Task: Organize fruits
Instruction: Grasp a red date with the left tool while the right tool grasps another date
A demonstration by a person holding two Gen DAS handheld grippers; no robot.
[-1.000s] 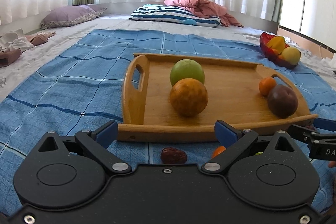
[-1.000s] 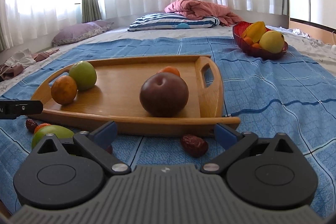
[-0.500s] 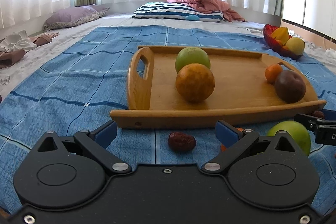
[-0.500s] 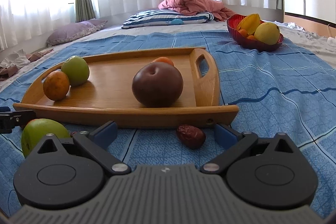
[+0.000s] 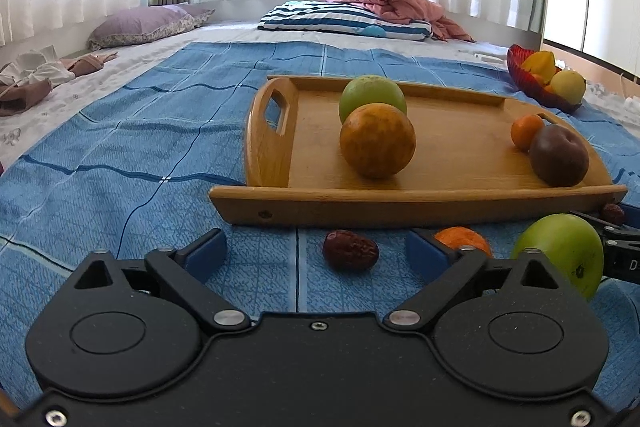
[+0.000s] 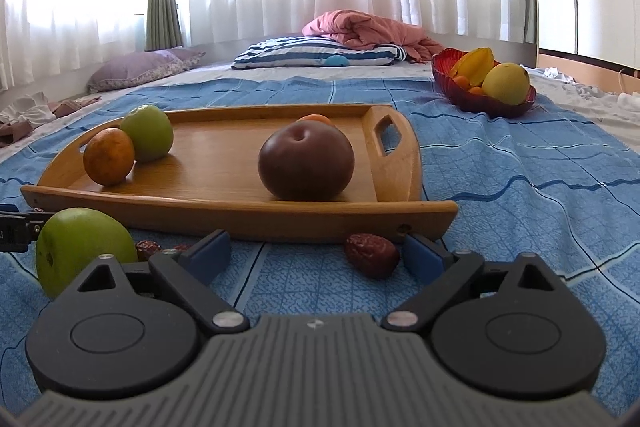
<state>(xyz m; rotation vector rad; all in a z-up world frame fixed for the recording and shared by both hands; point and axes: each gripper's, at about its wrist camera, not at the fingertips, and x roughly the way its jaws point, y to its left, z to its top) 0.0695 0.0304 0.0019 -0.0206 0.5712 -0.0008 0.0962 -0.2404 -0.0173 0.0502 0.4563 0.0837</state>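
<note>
Both of my hand-held grippers stand wide and hold nothing: the left hand-held gripper (image 5: 316, 253) frames a red date (image 5: 350, 255), the right hand-held gripper (image 6: 318, 253) another date (image 6: 372, 254). Between them a green apple (image 6: 82, 251) rests on the blue bedspread (image 6: 520, 183), just before the wooden tray (image 6: 224, 215) bearing four fruits

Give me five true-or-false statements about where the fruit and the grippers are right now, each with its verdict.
1. The wooden tray holds four fruits. True.
2. The dark plum lies on the blanket. False: it sits on the tray.
3. The left gripper is shut on a red date. False: it is open, the date lying loose between its fingers.
4. A green apple lies off the tray, in front of it. True.
5. The red bowl is empty. False: it holds fruit.
</note>
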